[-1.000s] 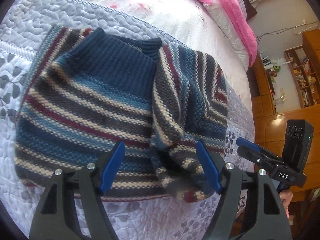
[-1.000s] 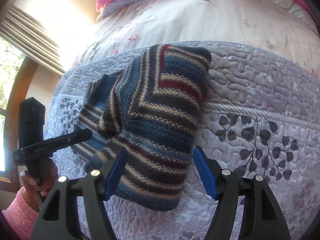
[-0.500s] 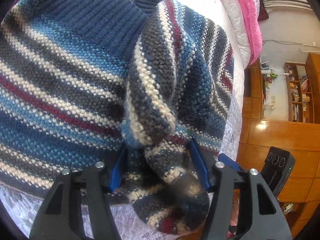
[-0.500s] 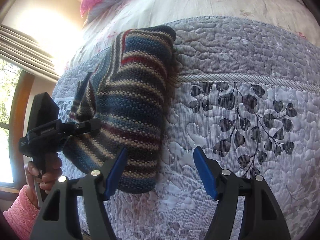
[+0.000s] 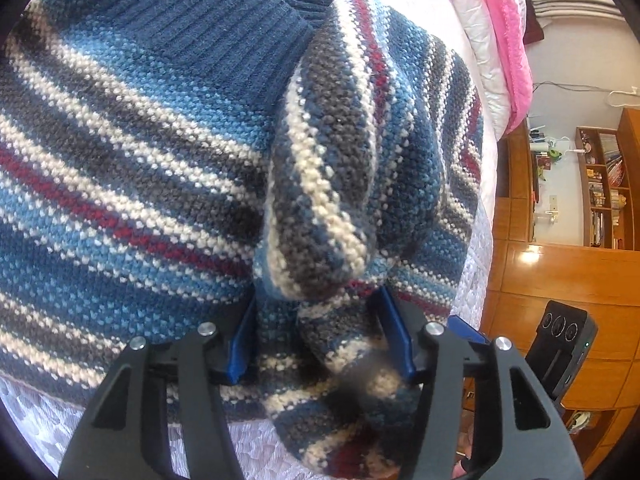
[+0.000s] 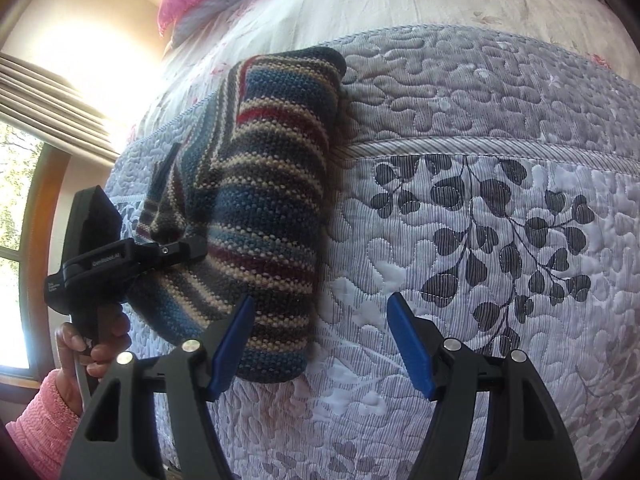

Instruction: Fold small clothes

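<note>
- Left wrist view: left gripper [image 5: 316, 334] clenched on a bunched fold of the striped blue, grey, cream and red knit sweater [image 5: 152, 168], which fills the frame.
- Right wrist view: right gripper [image 6: 320, 344] released, jaws apart over the grey leaf-print quilted bedspread [image 6: 500, 240]; sweater left of centre.

Bed covered by a grey quilted spread [image 6: 500, 128] with a dark leaf print, pink bedding [image 5: 506, 32] at its head. Arched wood-framed window [image 6: 24, 216] with bright daylight, striped blind [image 6: 44, 84] above. Wooden cabinets [image 5: 560, 280] and a cluttered shelf unit [image 5: 604, 188], possibly books. Cream walls.
</note>
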